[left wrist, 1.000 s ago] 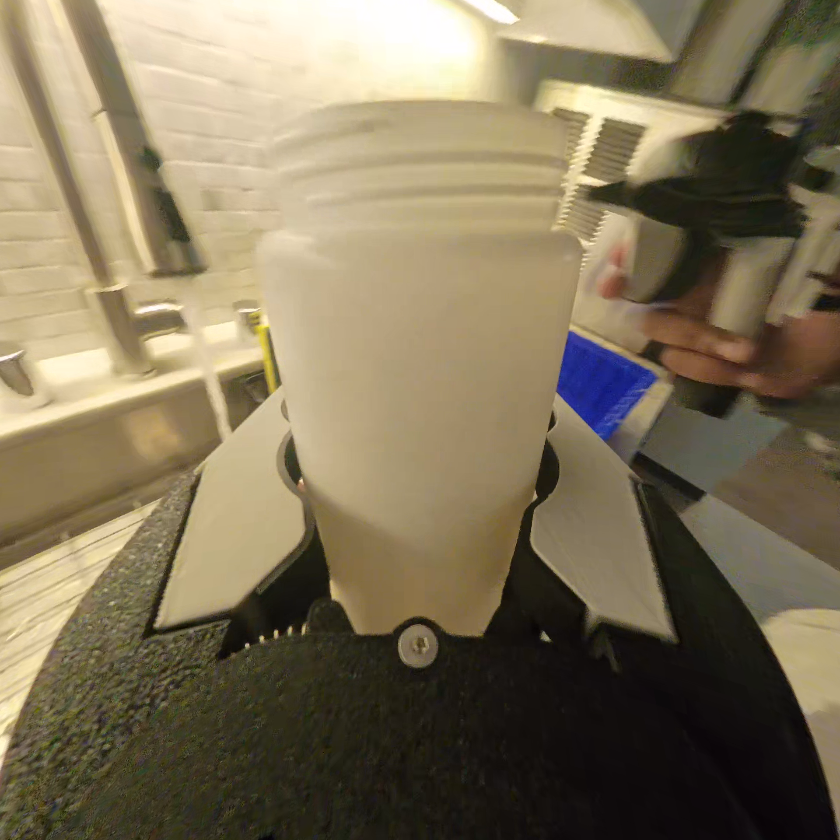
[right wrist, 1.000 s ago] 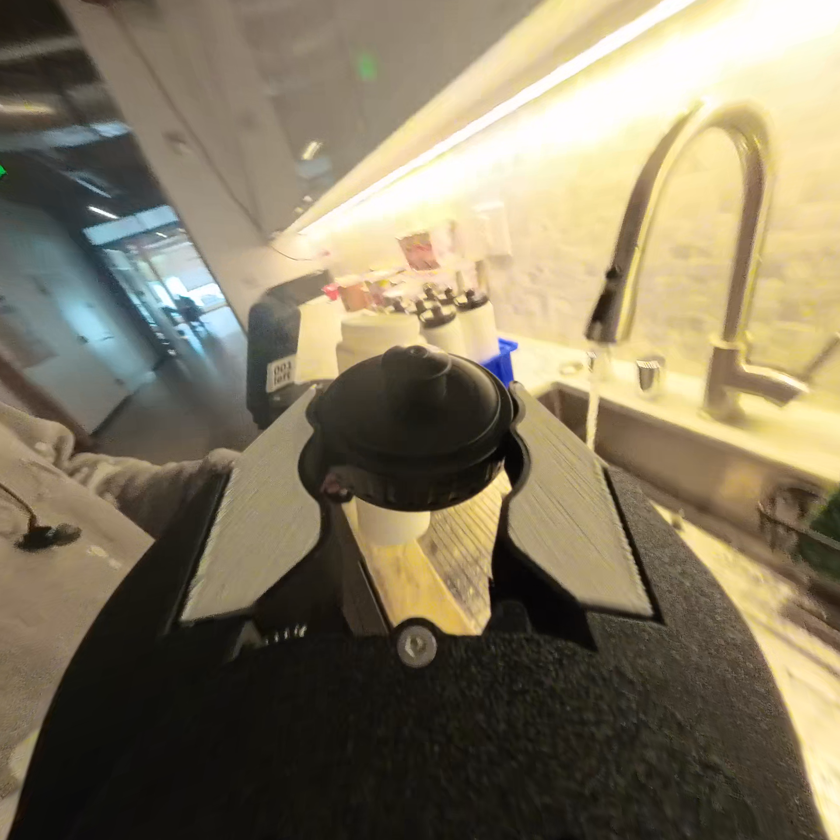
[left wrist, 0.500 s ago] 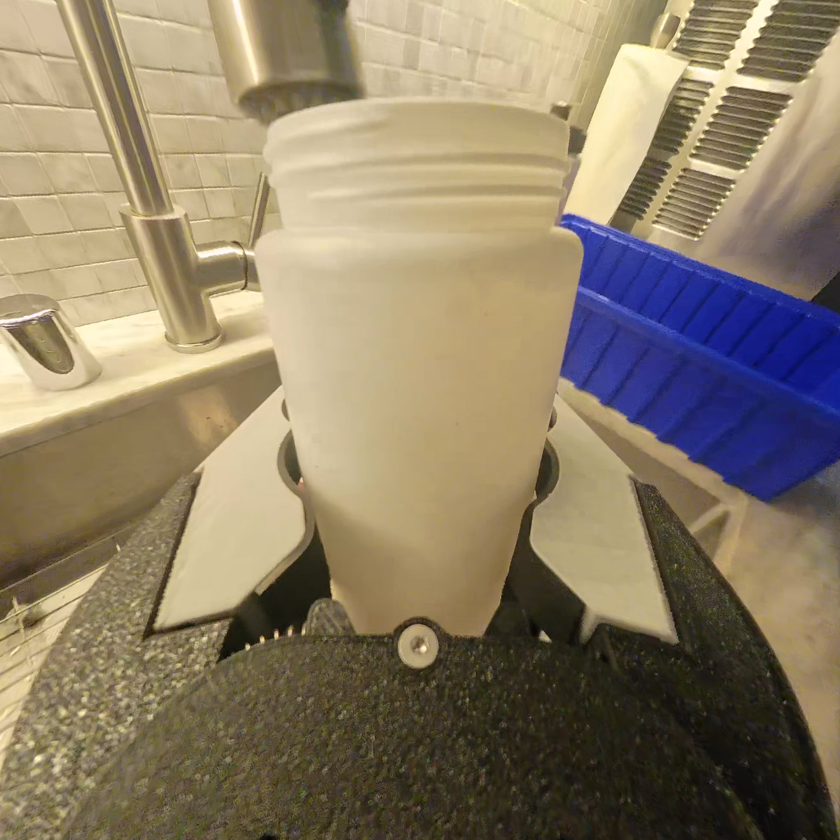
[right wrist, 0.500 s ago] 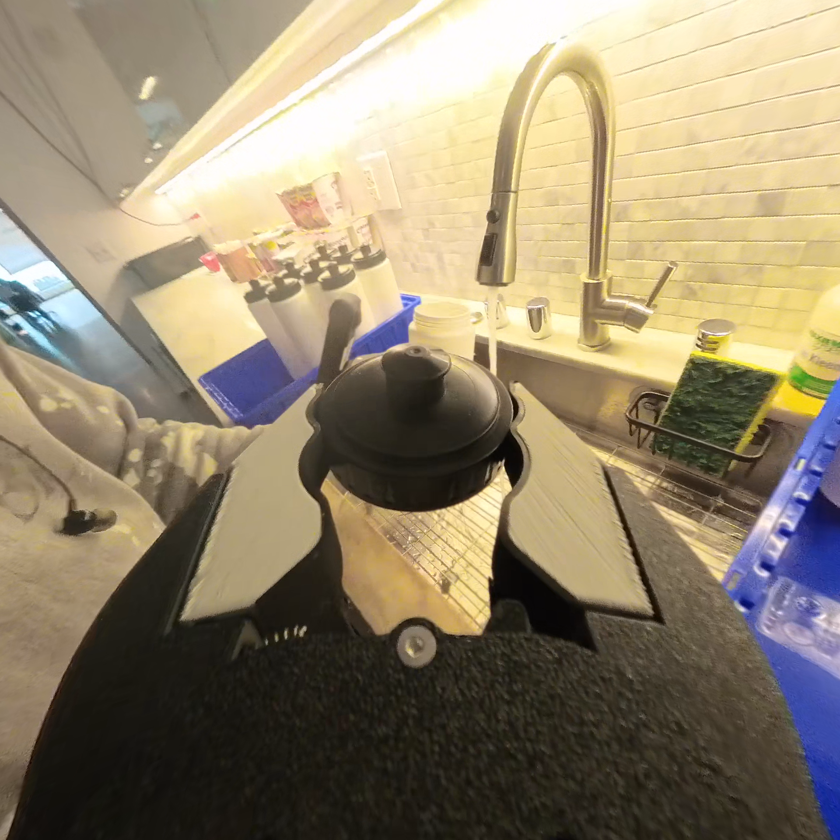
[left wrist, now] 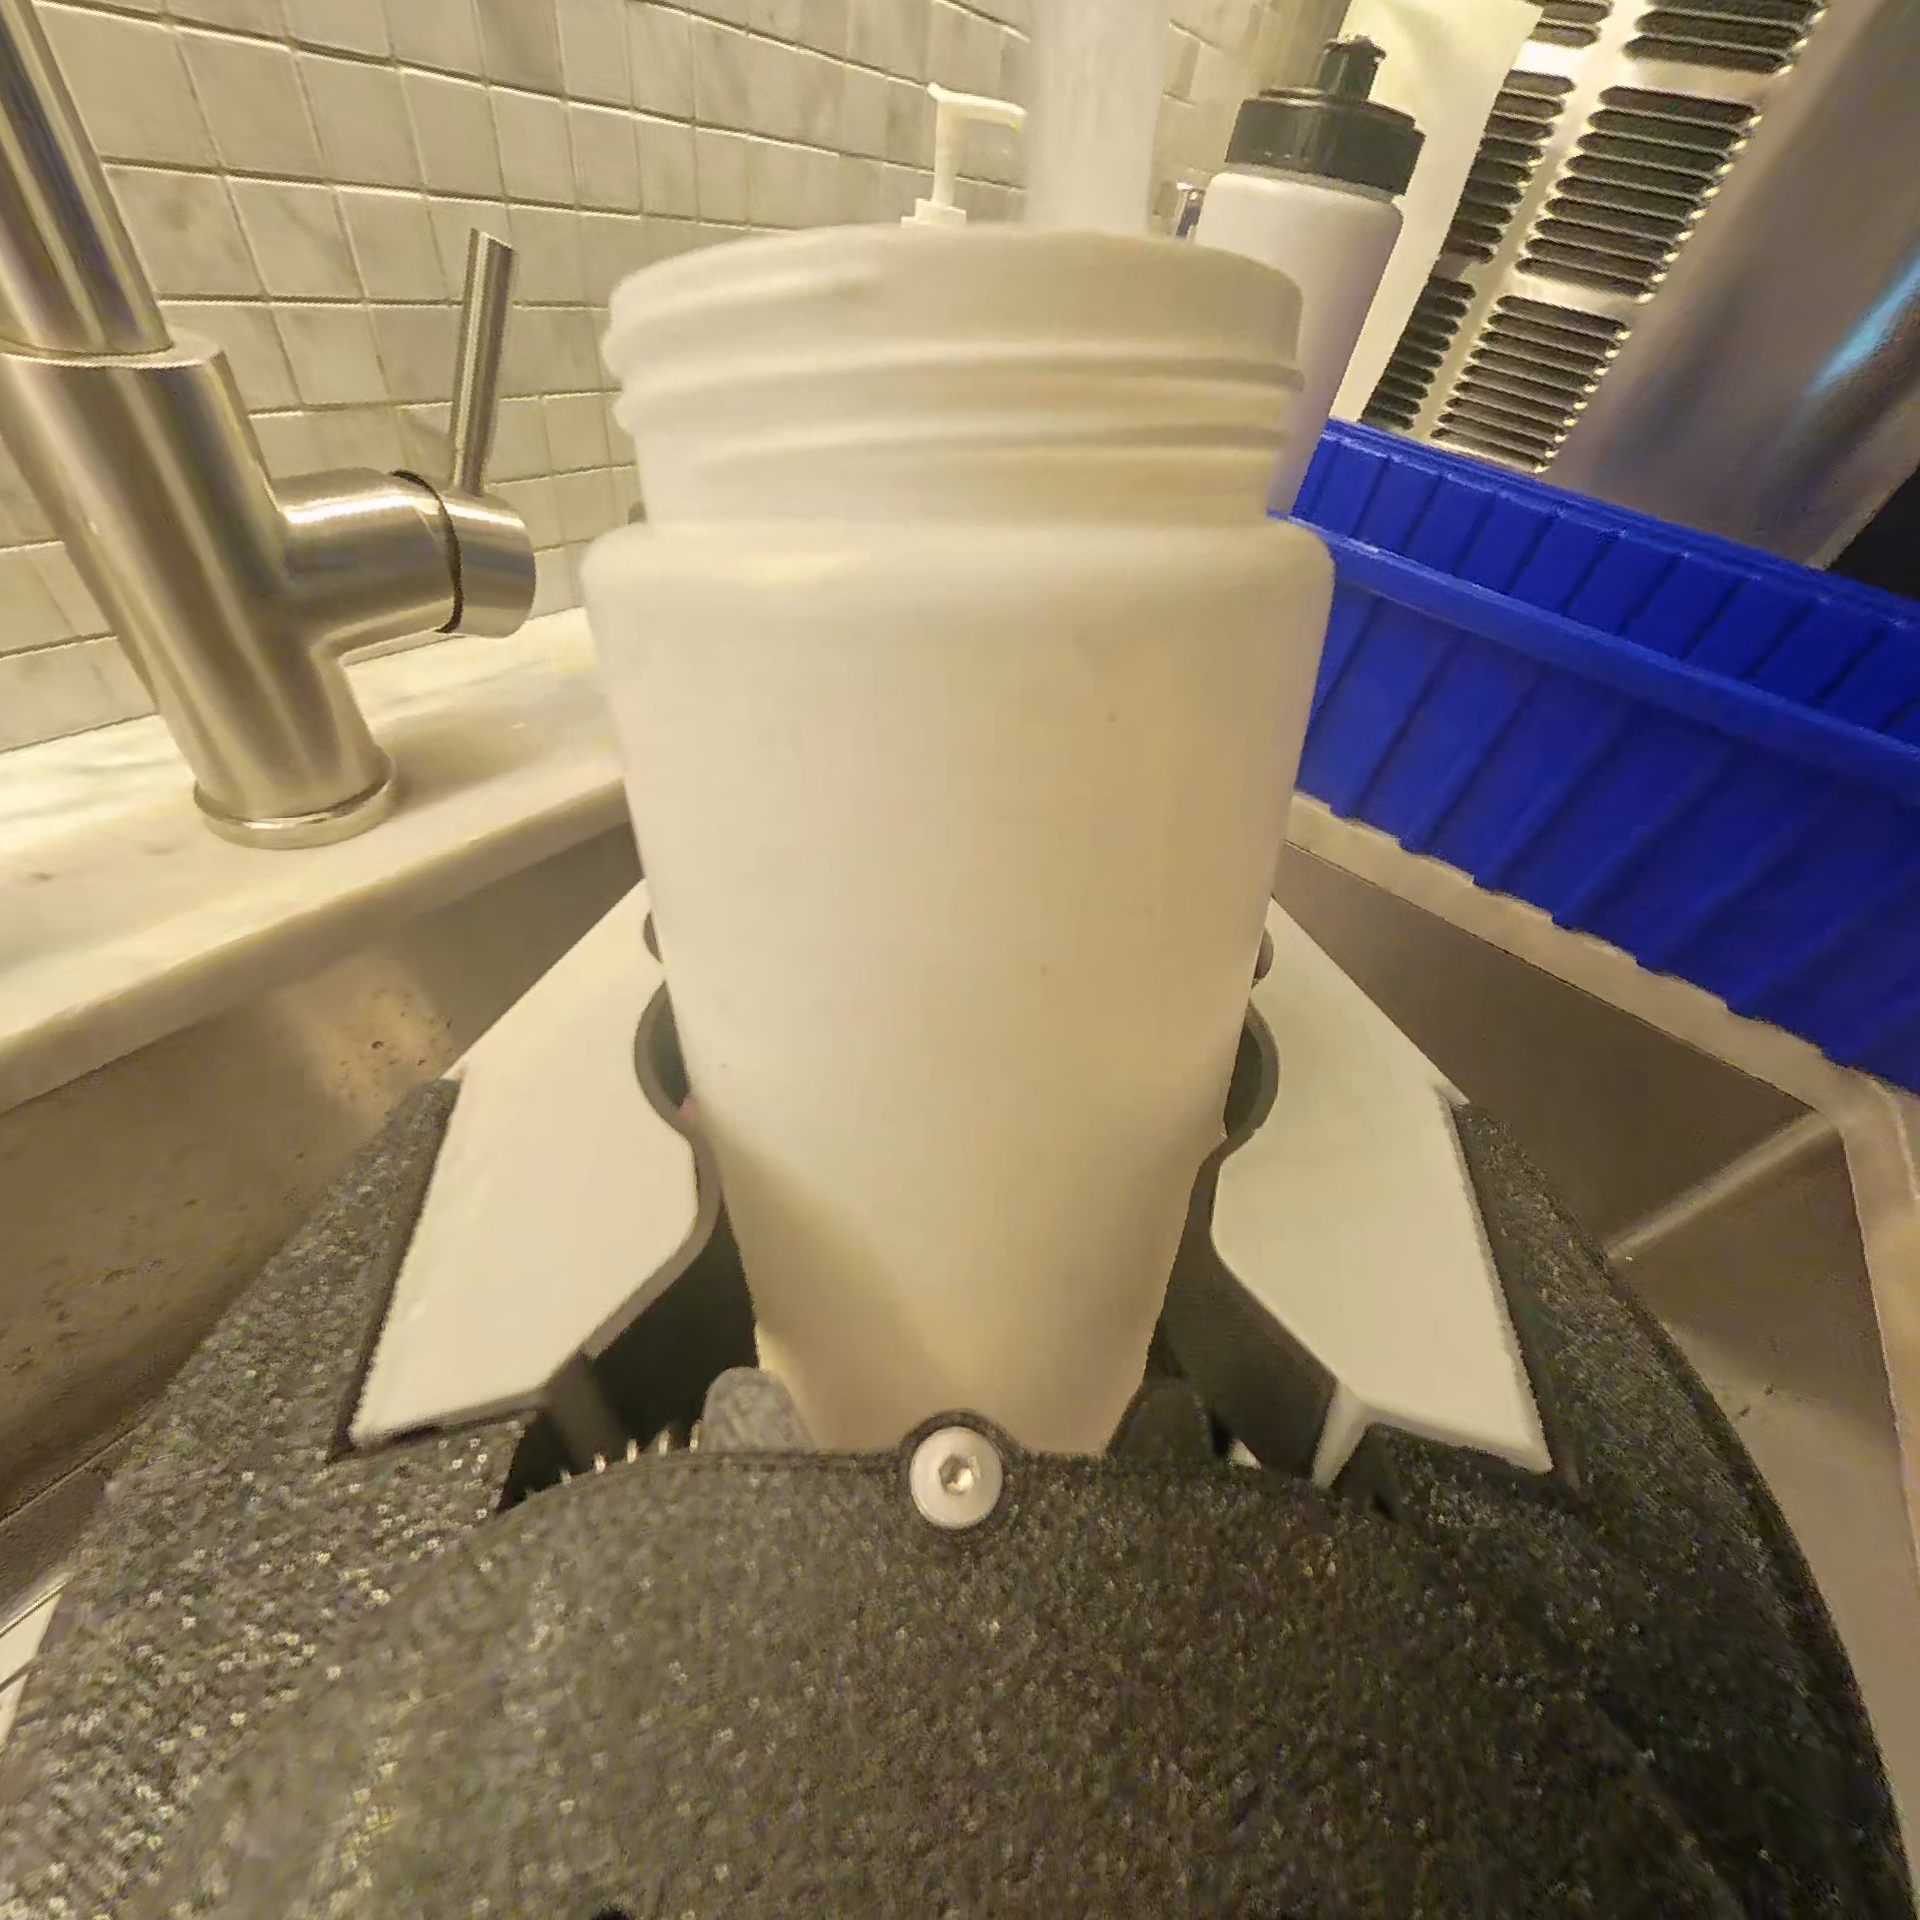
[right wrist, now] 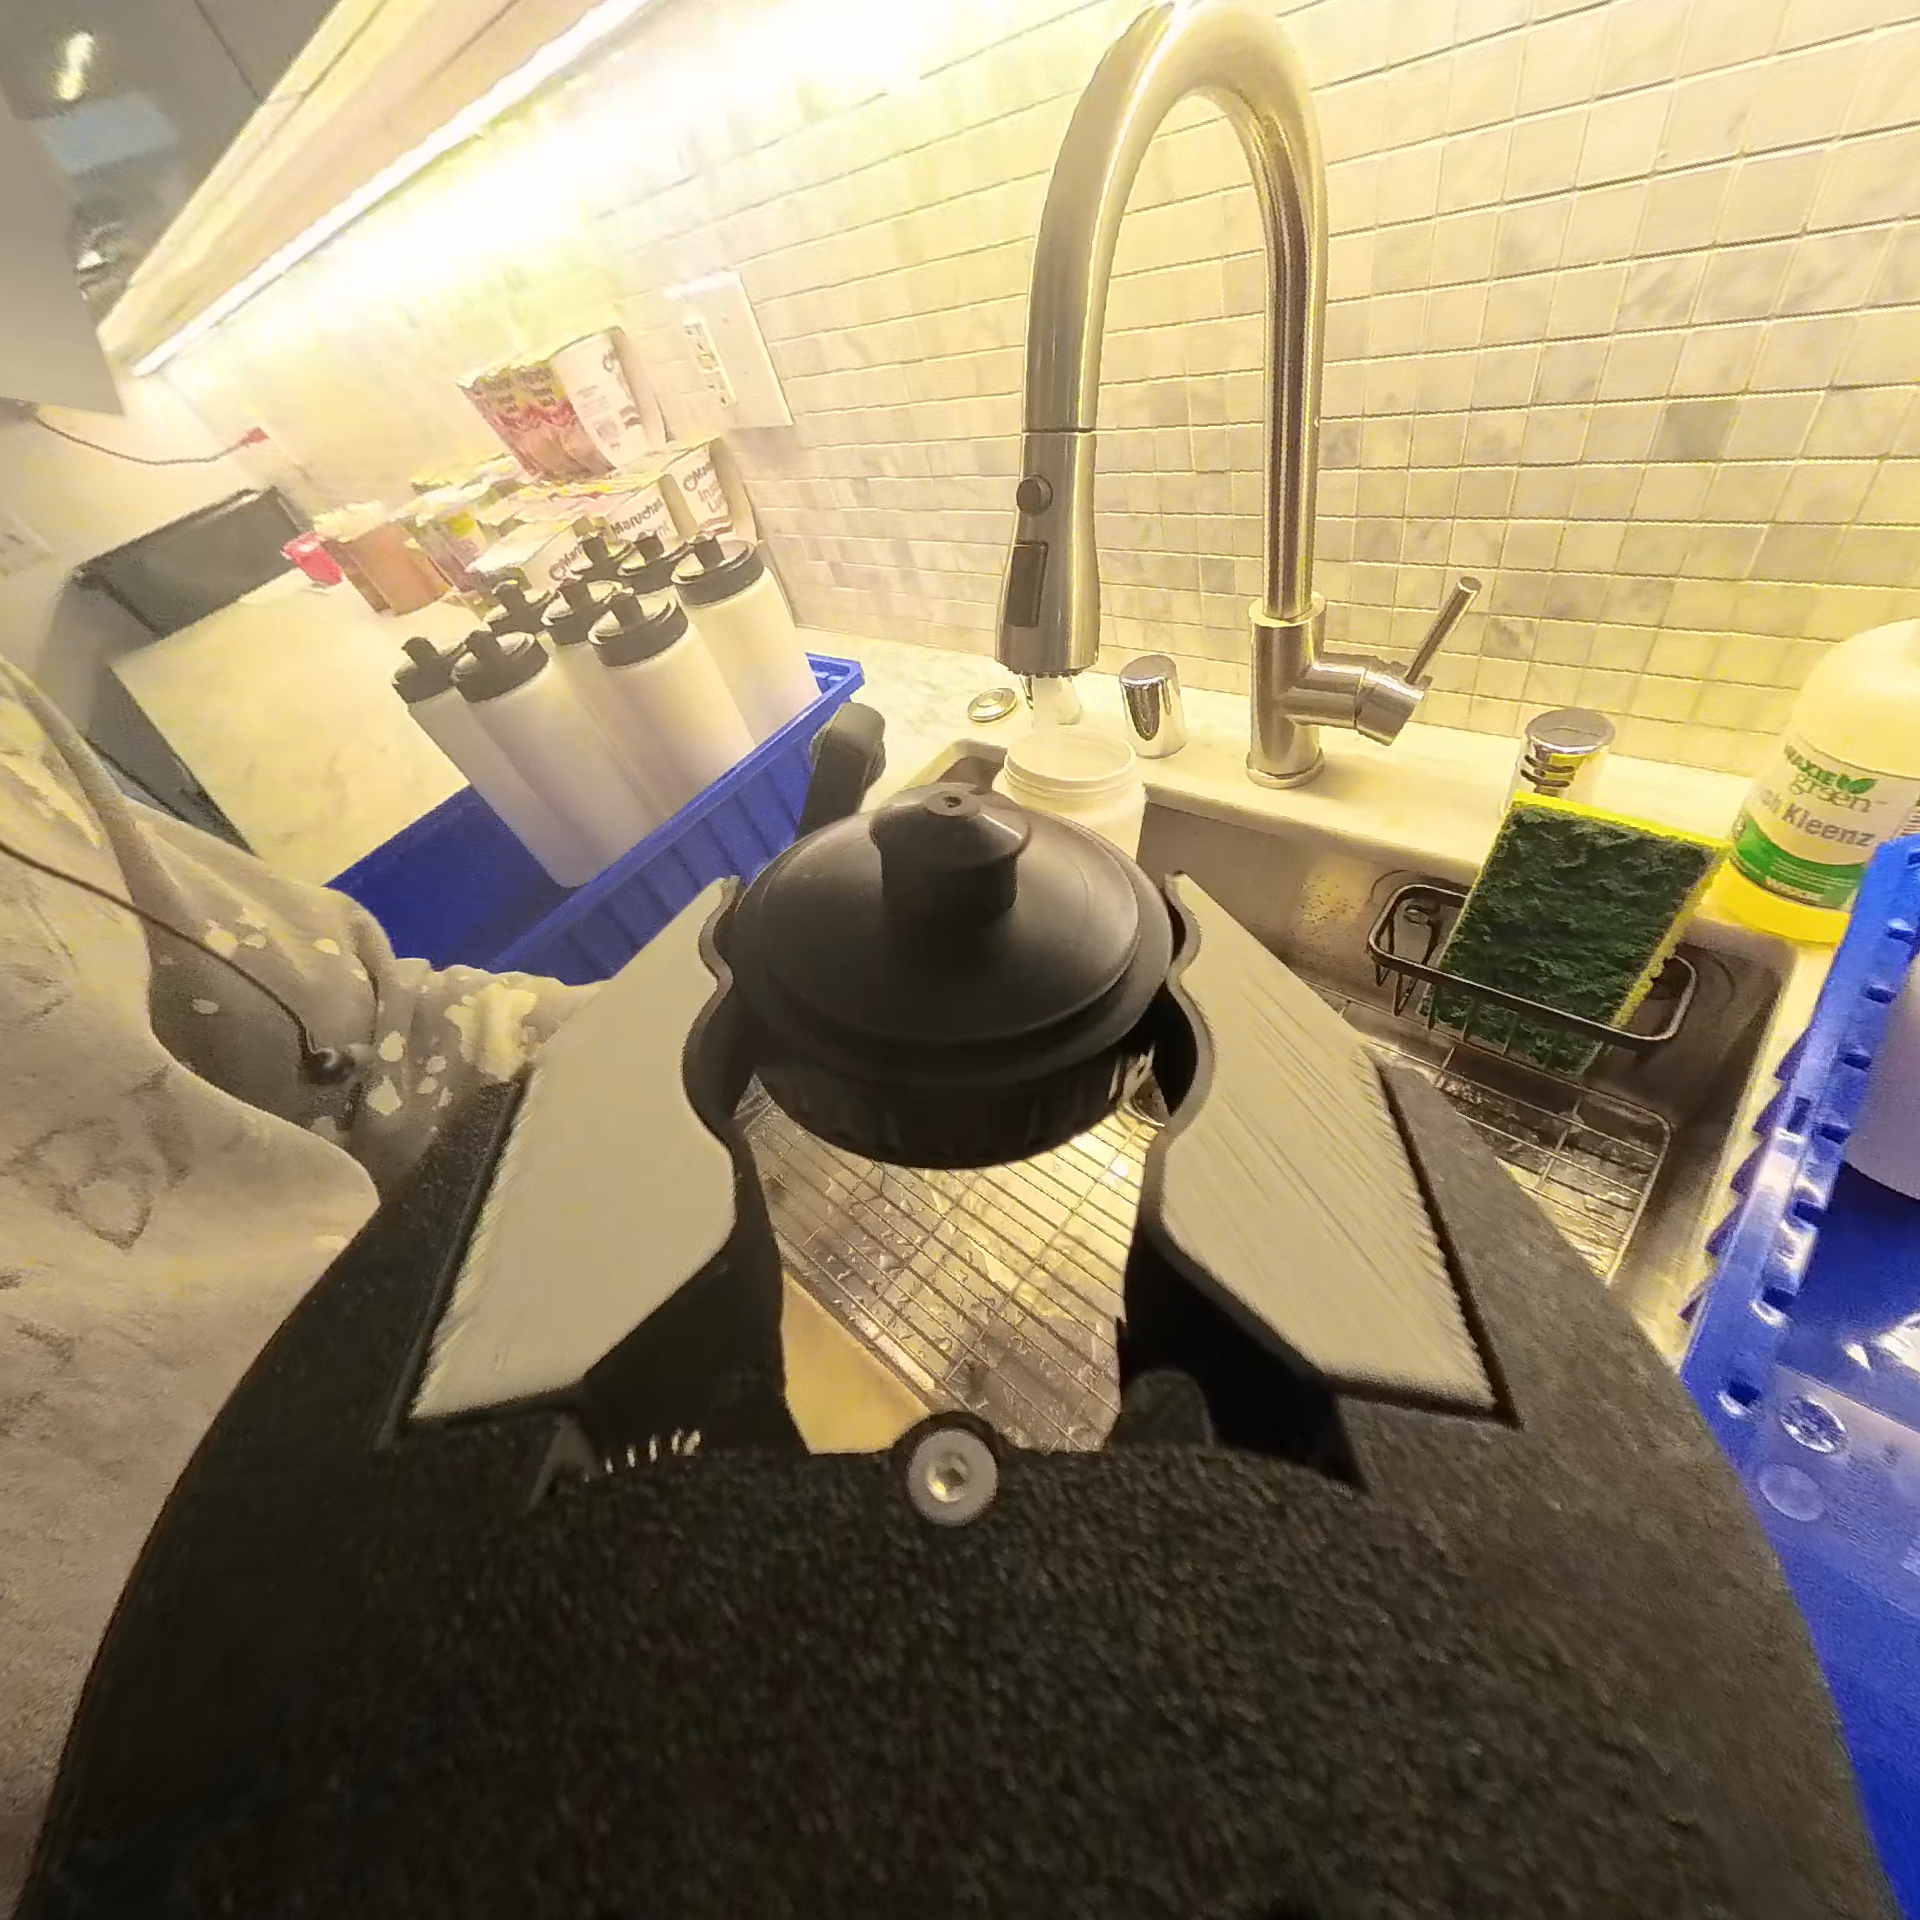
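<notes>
Two grippers over the steel sink point(right wrist: 1714, 1049): left gripper point(left wrist: 951, 1039) clamps an open white bottle point(left wrist: 951, 790) under the faucet point(right wrist: 1174, 364). Right gripper point(right wrist: 940, 997) pinches a black cap point(right wrist: 945, 966); tiled wall behind.

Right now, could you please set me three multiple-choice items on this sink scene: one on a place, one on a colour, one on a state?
1. Where is the open white bottle?
A. Between the left gripper's fingers, below the faucet spout
B. Lying in the blue bin
C. Standing on the sponge

2. What colour is the cap in the right gripper?
A. Blue
B. Black
C. White

3. What is the state of the held bottle's mouth?
A. Capped
B. Taped over
C. Uncapped, threads bare

Answers:
1 A: the right wrist view shows it right under the spout head, over the sink.
2 B: the domed cap with a nozzle is black.
3 C: the screw threads show and no cap sits on it.
</notes>
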Action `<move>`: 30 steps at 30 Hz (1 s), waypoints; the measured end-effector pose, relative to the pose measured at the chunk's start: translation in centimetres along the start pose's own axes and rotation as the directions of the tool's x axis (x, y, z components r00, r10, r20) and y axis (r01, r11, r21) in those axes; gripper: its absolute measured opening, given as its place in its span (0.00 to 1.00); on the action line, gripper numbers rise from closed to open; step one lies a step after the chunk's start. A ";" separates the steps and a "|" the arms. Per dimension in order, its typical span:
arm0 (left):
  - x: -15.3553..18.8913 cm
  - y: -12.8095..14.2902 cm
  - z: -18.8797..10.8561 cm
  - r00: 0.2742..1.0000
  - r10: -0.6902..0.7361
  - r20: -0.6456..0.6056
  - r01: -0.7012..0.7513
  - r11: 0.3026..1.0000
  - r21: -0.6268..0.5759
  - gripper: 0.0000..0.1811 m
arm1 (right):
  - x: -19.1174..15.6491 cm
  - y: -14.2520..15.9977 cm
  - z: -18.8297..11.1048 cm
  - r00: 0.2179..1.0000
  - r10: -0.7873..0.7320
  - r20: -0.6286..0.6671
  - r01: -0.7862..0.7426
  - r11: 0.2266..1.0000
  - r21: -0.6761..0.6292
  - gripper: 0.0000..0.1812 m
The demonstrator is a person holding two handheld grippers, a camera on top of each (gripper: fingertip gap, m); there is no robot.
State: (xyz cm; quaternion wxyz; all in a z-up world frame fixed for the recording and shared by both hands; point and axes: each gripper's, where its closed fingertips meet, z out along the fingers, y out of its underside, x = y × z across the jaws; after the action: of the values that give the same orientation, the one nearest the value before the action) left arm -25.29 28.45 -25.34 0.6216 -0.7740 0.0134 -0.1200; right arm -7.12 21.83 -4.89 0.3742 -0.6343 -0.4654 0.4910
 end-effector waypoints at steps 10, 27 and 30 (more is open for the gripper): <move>0.5 -1.1 -0.2 0.999 0.018 -0.035 -0.017 1.000 0.026 0.57 | 0.2 0.4 0.5 1.000 0.005 -0.007 -0.005 1.000 -0.013 0.43; 0.7 -1.0 -0.5 0.999 0.020 -0.041 -0.019 0.999 0.028 0.57 | 0.1 0.2 0.7 1.000 0.002 0.007 -0.002 1.000 0.007 0.43; 0.6 -0.8 -0.6 0.999 0.018 -0.038 -0.017 1.000 0.026 0.57 | 0.0 0.2 0.6 1.000 -0.002 0.003 0.002 1.000 0.004 0.43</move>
State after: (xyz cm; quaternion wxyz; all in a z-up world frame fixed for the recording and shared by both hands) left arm -24.90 27.93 -24.38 0.6321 -0.7633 0.0304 -0.1297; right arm -7.64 21.82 -5.25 0.3754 -0.6323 -0.4657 0.4923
